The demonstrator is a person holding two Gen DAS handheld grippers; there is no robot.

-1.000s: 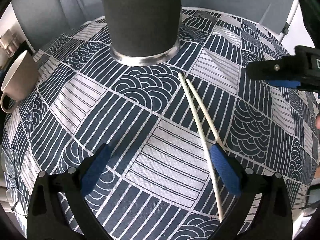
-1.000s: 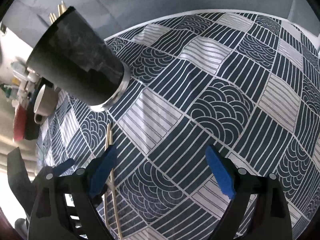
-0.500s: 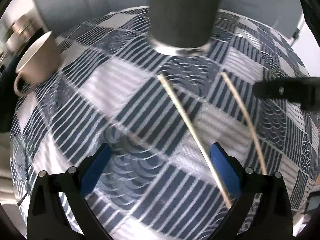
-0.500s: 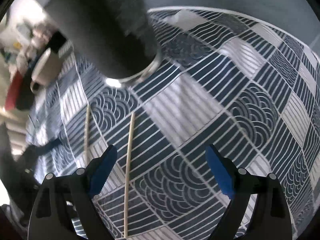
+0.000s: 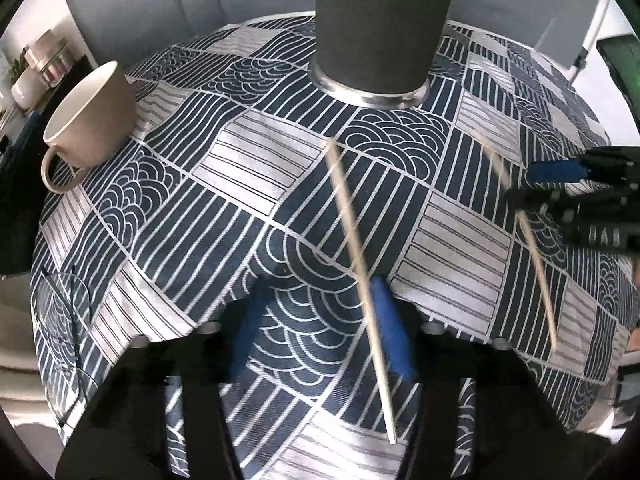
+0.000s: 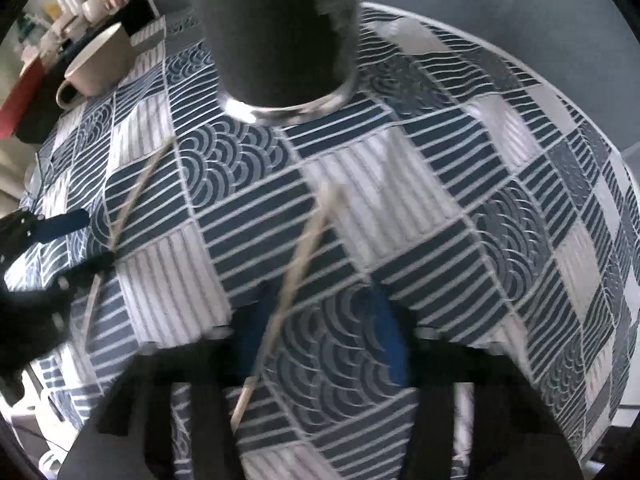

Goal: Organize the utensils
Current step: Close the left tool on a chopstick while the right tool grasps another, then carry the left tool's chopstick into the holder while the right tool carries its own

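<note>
Both look steeply down (shared holder (image 5: pixel 380 28)).

On the counter (image 5: pixel 248 184), two chopsticks (image 5: pixel 360 276) lie apart just before the holder cup (image 5: pixel 380 28), a mug (image 5: pixel 86 116) well to its left.

Soft daylight, strong fisheye bending at edges, heavy motion blur.

Left gripper (image 5: pixel 320 328) pointing steeply down, jaws closing, chopstick (image 5: pixel 360 276) between blue pads (contact unclear, blurred). Right gripper (image 6: pixel 316 332) at its 3 o'clock, also steeply down, jaws closing around second chopstick (image 6: pixel 288 280).
</note>
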